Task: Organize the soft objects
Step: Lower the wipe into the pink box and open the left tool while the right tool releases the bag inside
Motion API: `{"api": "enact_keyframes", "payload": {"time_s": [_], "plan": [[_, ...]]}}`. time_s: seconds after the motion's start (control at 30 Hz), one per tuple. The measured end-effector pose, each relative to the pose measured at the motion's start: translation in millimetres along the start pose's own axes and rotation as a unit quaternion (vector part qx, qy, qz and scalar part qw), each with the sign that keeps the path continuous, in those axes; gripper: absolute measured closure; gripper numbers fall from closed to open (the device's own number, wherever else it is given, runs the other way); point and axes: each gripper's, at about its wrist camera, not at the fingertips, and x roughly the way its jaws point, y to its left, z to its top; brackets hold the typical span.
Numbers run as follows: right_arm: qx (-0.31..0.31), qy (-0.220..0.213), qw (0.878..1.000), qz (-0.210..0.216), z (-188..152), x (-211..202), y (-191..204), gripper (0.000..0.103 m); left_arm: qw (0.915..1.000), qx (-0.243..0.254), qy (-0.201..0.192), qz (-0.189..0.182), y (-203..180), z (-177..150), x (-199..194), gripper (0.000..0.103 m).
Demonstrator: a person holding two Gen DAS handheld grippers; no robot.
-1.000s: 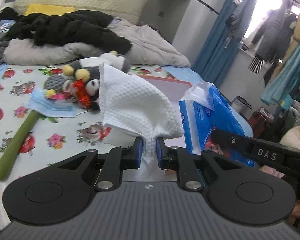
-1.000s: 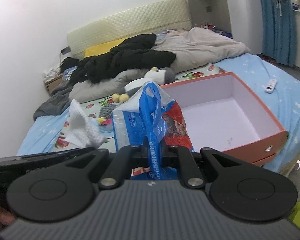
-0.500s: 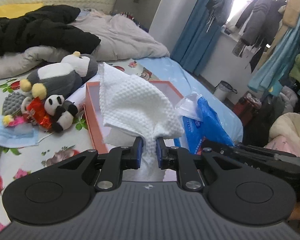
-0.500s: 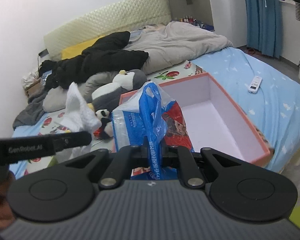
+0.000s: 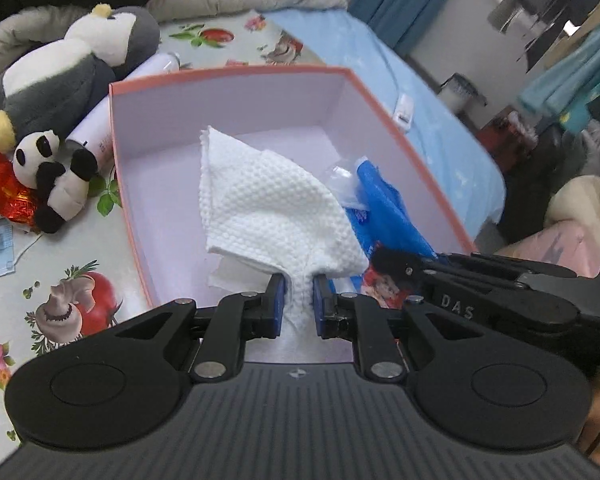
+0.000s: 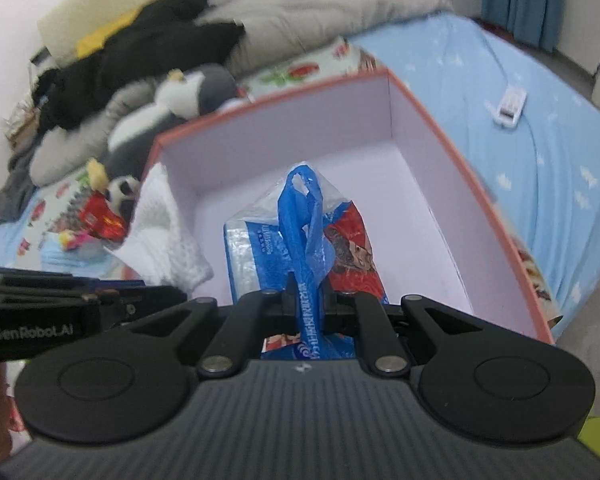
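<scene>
over the open box — left claw clamps towel, right claw clamps bag.

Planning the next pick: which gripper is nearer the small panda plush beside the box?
Left. The left gripper, clamping the white cloth, is on the panda plush side of the box; the right gripper, clamping the blue packet, is farther across.

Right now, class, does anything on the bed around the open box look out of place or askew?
Yes. A white remote lies alone on the blue sheet beyond the box. Left of the box, a white bottle lies on its side against the plush penguin, and a small panda has toppled beside a crumpled red wrapper.
</scene>
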Motion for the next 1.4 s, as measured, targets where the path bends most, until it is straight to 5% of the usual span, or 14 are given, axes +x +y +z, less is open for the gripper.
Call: {"api": "enact_keyframes", "payload": {"time_s": [0.27,0.3,0.37,0.43,0.5,1.07,1.4], "plan": [[-0.001,0.030,0.999,-0.013,-2,19,-7,0.090,0.9999,-0.001,0.017,-0.001,0,9,14,0.083],[0.001,0.030,0.999,-0.012,-2,20,-9,0.089,0.9998,0.001,0.018,-0.002,0,9,13,0.072],[0.006,0.034,0.999,-0.010,0,23,-12,0.082,0.9998,0.006,0.017,-0.001,-3,10,12,0.055],[0.010,0.036,0.999,-0.011,0,23,-15,0.059,0.9999,0.009,0.006,0.007,-3,9,6,0.055],[0.013,0.034,0.999,-0.006,-1,21,-17,0.055,0.9999,0.004,0.009,0.005,-2,9,3,0.055],[0.005,-0.066,0.998,0.012,-38,-44,-10,0.055,0.9894,0.085,-0.112,0.032,-27,-39,-80,0.055],[-0.009,-0.121,0.992,0.019,-70,-85,8,0.055,0.9832,0.082,-0.161,0.026,-34,-91,-121,0.055]]}}
